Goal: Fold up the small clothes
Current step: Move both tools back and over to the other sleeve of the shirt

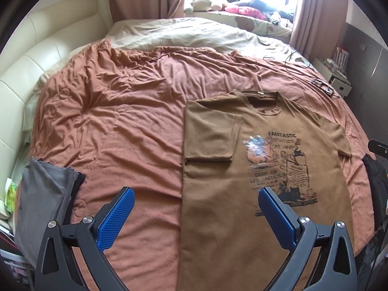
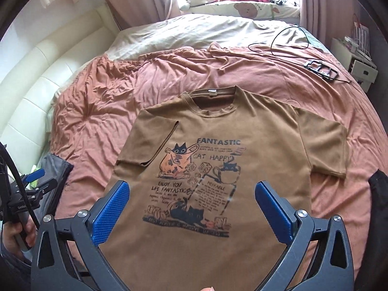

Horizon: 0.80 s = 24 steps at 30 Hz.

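The left tool [image 1: 196, 212], dark grey arms ending in ribbed blue pads, is spread wide with nothing between its pads; it hangs over the folded left edge of a brown short-sleeved T-shirt with a black cat print [image 1: 254, 169]. The right tool [image 2: 191, 205], of the same build, is equally wide apart and empty, above the shirt's printed chest. The shirt lies flat and face up on a rumpled rust-orange bed cover [image 1: 116, 111]; its left side and sleeve are folded in over the front to a straight edge, while its right sleeve is spread out flat. A broad stretch of wrinkled cover is free to the shirt's left. A stack of folded grey and black clothes [image 1: 46, 194] sits at the bed's left edge. A black cable [image 2: 288, 41] lies far up the bed.
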Each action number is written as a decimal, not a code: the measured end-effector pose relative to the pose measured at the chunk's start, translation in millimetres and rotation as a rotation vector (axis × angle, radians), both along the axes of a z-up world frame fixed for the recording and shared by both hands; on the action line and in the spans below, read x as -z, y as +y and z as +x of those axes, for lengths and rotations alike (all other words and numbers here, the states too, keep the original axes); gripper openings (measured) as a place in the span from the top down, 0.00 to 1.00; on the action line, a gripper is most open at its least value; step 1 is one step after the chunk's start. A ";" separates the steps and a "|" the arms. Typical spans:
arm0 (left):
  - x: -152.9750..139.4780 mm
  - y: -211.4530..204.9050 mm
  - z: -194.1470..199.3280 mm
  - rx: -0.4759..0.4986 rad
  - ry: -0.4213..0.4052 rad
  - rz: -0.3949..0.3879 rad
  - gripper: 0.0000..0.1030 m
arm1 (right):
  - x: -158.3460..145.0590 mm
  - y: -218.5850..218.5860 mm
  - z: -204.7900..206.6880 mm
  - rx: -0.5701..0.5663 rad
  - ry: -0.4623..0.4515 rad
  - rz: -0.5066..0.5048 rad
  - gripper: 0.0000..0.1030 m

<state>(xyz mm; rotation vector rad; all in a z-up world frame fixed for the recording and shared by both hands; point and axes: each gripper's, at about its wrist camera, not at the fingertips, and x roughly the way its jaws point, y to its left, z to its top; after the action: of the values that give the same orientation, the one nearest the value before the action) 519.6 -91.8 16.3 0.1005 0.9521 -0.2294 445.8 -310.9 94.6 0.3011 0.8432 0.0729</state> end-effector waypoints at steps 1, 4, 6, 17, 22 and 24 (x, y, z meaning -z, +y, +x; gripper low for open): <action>-2.8 -2.6 -6.0 0.006 -0.004 -0.003 0.00 | -2.9 -1.7 -7.5 0.001 -0.002 -0.001 0.00; -11.1 -12.3 -24.1 0.026 -0.020 0.007 0.00 | -12.3 -5.9 -31.5 0.001 -0.008 -0.024 0.00; -15.3 -19.0 -34.0 0.047 -0.025 0.016 0.00 | -18.3 -8.4 -44.7 0.006 -0.014 -0.029 0.00; -48.0 -55.7 -96.1 0.123 -0.073 -0.040 0.00 | -46.1 -37.3 -129.5 0.090 -0.051 -0.036 0.00; -55.6 -72.0 -116.7 0.154 -0.065 -0.094 0.00 | -46.9 -53.1 -162.6 0.135 -0.048 -0.051 0.00; -57.6 -79.3 -121.4 0.150 -0.058 -0.106 0.00 | -48.1 -58.0 -173.8 0.147 -0.050 -0.052 0.00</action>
<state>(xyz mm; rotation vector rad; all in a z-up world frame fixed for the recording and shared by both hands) 398.2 -171.1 73.9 0.0807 0.8742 -0.4134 271.9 -368.9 142.7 0.3101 0.7699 -0.0783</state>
